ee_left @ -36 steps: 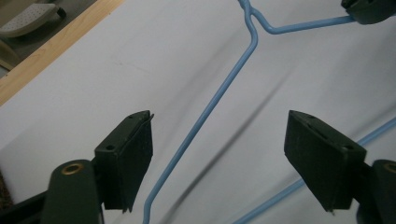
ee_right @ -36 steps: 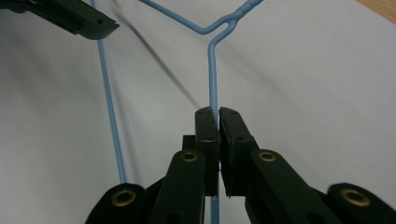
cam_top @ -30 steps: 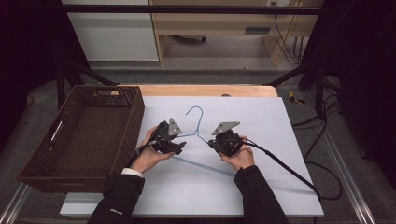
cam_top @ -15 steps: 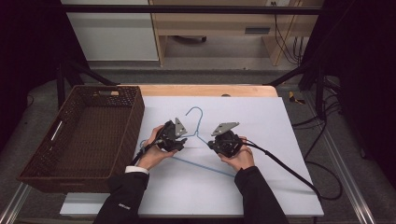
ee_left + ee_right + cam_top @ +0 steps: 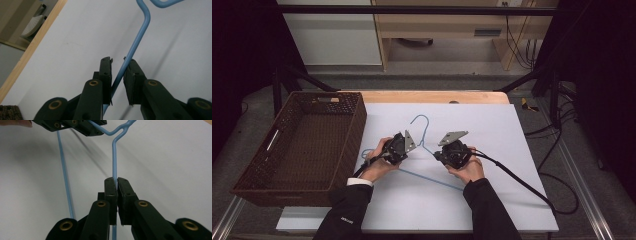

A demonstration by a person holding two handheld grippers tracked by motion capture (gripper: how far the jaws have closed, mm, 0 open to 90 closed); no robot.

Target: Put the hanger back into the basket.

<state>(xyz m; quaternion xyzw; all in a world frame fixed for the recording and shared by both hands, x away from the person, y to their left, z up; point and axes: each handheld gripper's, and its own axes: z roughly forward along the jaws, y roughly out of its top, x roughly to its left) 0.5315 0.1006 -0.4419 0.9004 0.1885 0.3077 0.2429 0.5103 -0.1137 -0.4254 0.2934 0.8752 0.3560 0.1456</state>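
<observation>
1. Two tools are on one blue wire hanger (image 5: 424,145), which sits over the middle of the white surface (image 5: 492,130), just right of the wicker basket (image 5: 307,145), hook pointing away from me.
2. My right tool (image 5: 116,182) has its jaws pressed together on the hanger's right shoulder wire; that pinch looks firm.
3. My left tool (image 5: 117,65) is the weak point. Its jaws stand spread around the left shoulder wire, with the wire leaning on the right jaw and a gap at the left one.
4. If I lift or swing now, I'd expect the hanger to pivot about the right pinch and the left side to drop or slide out between the loose jaws.
5. The wire is thin and smooth, so even once I close, it may roll in the jaws and twist out of line.
6. Squeezing hard while pulling the tools apart could bend the shoulders.
7. A drooping end could snag the basket's rim if I carry it that way.
</observation>
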